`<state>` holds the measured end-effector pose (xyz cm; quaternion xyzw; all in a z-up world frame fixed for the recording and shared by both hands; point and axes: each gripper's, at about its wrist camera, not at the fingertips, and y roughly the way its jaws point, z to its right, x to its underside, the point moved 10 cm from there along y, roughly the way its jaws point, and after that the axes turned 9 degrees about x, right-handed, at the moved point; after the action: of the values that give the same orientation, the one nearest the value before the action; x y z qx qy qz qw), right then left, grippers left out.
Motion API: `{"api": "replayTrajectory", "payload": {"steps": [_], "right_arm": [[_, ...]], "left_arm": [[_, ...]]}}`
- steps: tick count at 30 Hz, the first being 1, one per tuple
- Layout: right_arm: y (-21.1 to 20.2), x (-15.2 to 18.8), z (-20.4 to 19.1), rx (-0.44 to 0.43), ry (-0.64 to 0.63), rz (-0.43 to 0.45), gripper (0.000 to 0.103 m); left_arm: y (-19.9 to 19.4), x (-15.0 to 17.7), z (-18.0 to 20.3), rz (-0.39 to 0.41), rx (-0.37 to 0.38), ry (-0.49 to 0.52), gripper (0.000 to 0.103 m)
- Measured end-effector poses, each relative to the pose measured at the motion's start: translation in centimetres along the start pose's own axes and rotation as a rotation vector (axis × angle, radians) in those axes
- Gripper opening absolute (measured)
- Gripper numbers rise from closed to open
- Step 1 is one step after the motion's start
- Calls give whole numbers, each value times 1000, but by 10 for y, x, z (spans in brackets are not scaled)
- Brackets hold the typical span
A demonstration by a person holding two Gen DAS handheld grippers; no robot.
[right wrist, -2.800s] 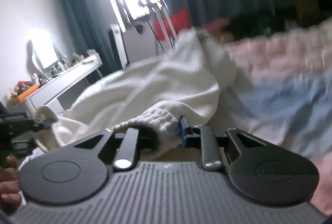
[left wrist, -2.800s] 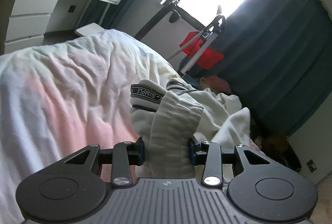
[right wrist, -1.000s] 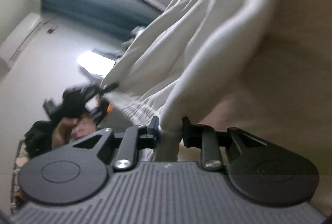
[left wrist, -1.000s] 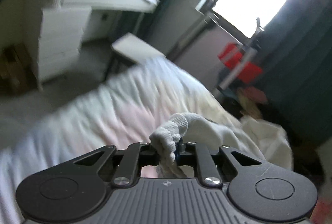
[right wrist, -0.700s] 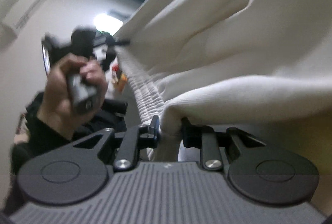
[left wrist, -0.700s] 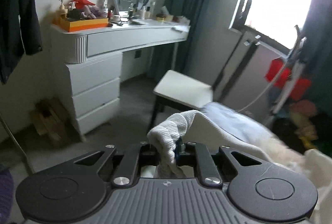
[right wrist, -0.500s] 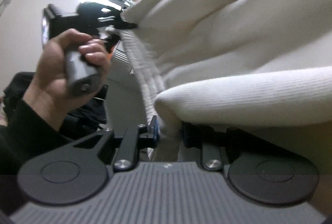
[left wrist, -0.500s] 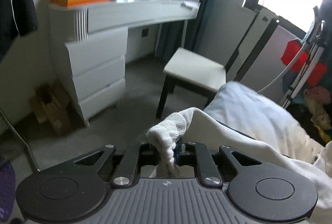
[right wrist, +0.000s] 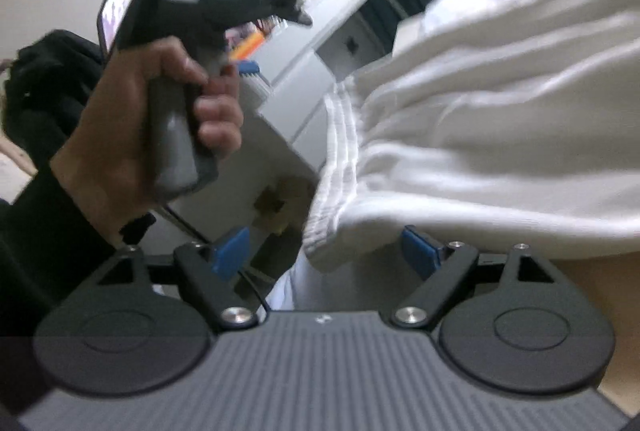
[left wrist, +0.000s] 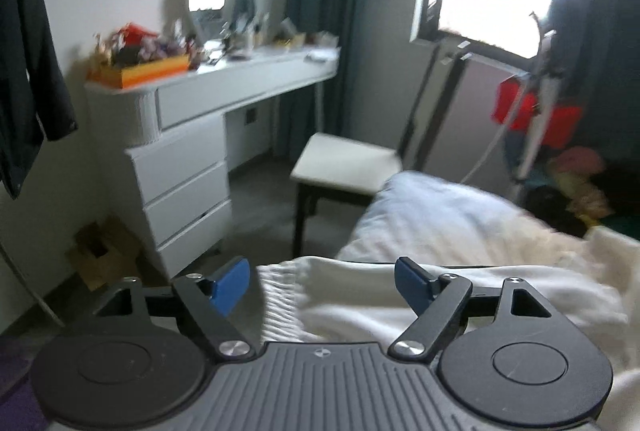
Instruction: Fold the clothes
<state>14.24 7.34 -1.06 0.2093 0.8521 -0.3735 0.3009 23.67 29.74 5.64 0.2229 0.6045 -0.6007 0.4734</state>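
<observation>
Lying on the bed's pale rumpled cover, the cream-white knitted garment has its ribbed elastic hem at the edge nearest both tools. The left gripper stands wide open, holding nothing, with the hem between its blue pads. The right gripper is open too, one hem corner just before it. The hem runs from one gripper to the other, so each seems equally near its own end.
</observation>
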Motion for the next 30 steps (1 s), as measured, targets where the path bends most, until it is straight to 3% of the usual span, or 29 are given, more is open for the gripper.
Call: {"api": "replayTrajectory", "payload": {"steps": [6,13,17,20,30], "right_arm": [[-88,-12,12,64,-109,150,85],[-179,-25,82,303,-264,353,85],[-210,-22,122,410,-324,406,85],[-218,-27,147,439,-285,420,85],[-223,-50,221,480,-150,460,85]], "left_arm": [[-85,30,92,65,123,45,83],[-133,104,196,63,284,102,83],[-136,139,239,36,333,142,84],[-130,160,259,11,350,147,84],[-80,185,264,-50,332,151,85]]}}
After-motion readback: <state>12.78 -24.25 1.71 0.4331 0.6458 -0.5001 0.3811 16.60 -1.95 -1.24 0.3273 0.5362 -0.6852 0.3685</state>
